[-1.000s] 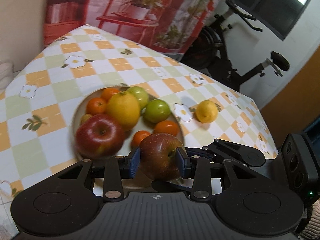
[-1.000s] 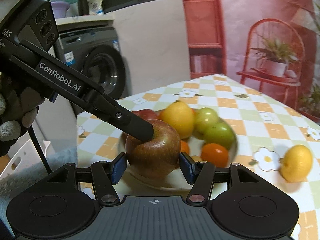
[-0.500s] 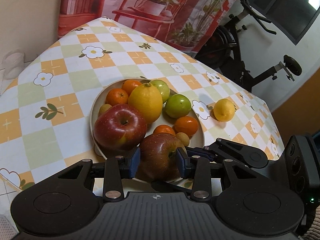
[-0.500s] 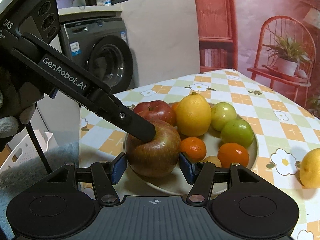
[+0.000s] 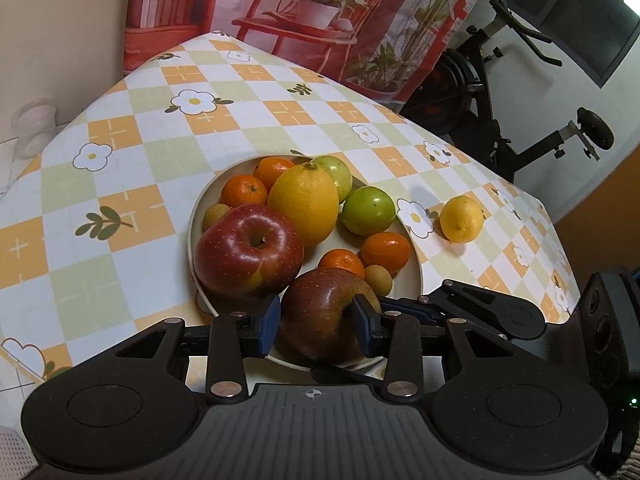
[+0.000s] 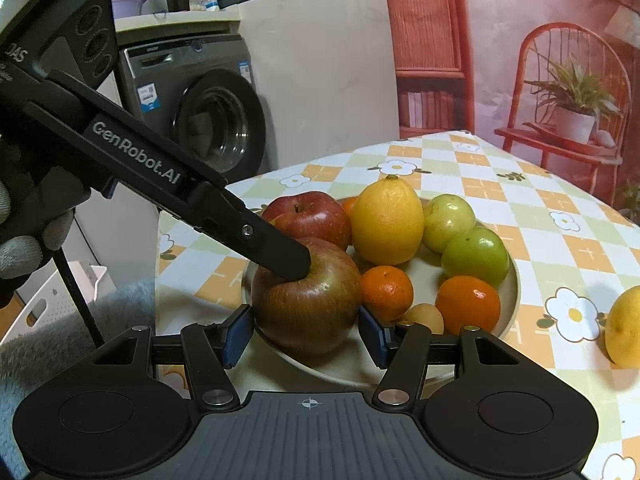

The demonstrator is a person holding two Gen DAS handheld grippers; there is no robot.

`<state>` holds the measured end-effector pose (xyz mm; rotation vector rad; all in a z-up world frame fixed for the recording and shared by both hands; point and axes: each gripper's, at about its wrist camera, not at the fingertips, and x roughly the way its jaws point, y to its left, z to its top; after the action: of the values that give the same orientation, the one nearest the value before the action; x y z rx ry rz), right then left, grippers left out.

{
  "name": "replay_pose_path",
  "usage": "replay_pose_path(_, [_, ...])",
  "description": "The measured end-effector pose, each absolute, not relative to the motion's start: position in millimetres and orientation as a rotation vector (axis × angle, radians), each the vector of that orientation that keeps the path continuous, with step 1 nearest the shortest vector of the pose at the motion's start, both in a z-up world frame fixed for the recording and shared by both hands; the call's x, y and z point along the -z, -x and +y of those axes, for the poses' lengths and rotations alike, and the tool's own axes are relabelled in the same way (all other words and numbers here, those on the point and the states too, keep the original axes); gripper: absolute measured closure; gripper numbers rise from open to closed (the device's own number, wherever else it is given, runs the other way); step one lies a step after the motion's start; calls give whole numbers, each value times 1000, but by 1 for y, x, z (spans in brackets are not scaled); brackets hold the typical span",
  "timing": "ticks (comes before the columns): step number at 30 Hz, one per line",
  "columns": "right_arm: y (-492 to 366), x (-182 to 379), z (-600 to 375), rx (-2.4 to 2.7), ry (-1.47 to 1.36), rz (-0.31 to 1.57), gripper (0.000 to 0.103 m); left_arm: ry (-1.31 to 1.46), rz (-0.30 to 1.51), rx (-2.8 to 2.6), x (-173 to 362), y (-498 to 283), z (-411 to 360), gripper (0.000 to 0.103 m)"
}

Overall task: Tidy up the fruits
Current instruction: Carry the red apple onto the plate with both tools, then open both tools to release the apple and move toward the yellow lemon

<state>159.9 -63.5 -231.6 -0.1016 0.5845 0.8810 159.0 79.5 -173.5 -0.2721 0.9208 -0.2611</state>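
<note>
A dull red-green apple (image 5: 320, 316) sits at the near rim of a cream plate (image 5: 412, 276). My left gripper (image 5: 316, 324) is shut on it. My right gripper (image 6: 306, 332) brackets the same apple (image 6: 308, 300) with its pads beside it and a small gap showing, so it stands open. The plate holds a red apple (image 5: 248, 252), a large lemon (image 5: 304, 204), two green fruits (image 5: 368, 210), several tangerines (image 5: 386, 250) and small round fruits. A smaller lemon (image 5: 462, 219) lies on the cloth right of the plate; it also shows in the right wrist view (image 6: 624, 326).
The checked flower tablecloth (image 5: 120, 160) covers a table whose edges fall away on all sides. A washing machine (image 6: 200, 112) stands behind the left of the table. An exercise bike (image 5: 520, 92) stands beyond the far right corner.
Both grippers and the dull apple have come down toward the plate's near rim. The plate and fruits now look nearer and sharp.
</note>
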Motion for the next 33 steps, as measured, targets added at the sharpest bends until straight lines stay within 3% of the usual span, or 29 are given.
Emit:
replay_pose_path(22, [-149,223,-80,-865,92,535,53,256,894,238,171,-155,75,59])
replay_pose_path(33, [-166,213,-172,-632,-59,448,53,195,692,286,133,-161,39,59])
